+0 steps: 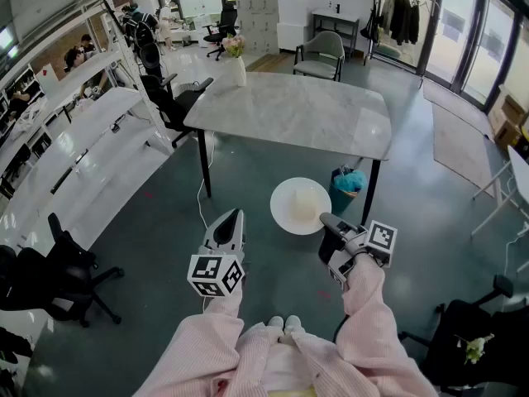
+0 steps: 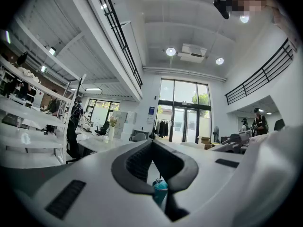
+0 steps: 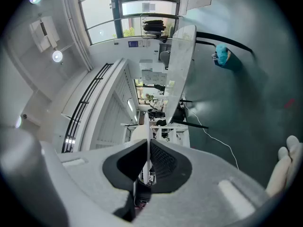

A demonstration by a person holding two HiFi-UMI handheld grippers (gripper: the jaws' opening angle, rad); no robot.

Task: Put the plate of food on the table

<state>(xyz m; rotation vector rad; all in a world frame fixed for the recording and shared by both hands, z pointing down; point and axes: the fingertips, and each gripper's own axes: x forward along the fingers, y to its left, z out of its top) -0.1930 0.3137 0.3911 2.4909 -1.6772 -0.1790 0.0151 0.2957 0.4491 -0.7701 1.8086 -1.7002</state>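
Head view looks down on a person in pink sleeves standing on the dark floor, with the marble table ahead at 12 o'clock. The right gripper pinches the white plate by its rim. The plate hangs roughly level over the floor, at about 10 o'clock from the jaw tips and short of the table's near edge. Something pale sits at its middle; what food it is I cannot tell.

Right gripper view confirms the hold. The two dark pads are pressed onto a thin white edge, the plate rim seen edge-on, with the table slab beyond it.

The left gripper rides at 8 o'clock from the plate, near it but not touching. In its own view its jaws are pressed together on nothing; only a teal bin shows through the notch below them.

I judge this to be the carrying step: the plate is gripped and off any surface, but not yet over the tabletop.

The next move calls for bringing it forward, up and over the near edge, keeping it level since one rim pinch bears all the weight. It should then be lowered onto bare marble, well apart from the flower vase at the far left corner, before the jaws spread.
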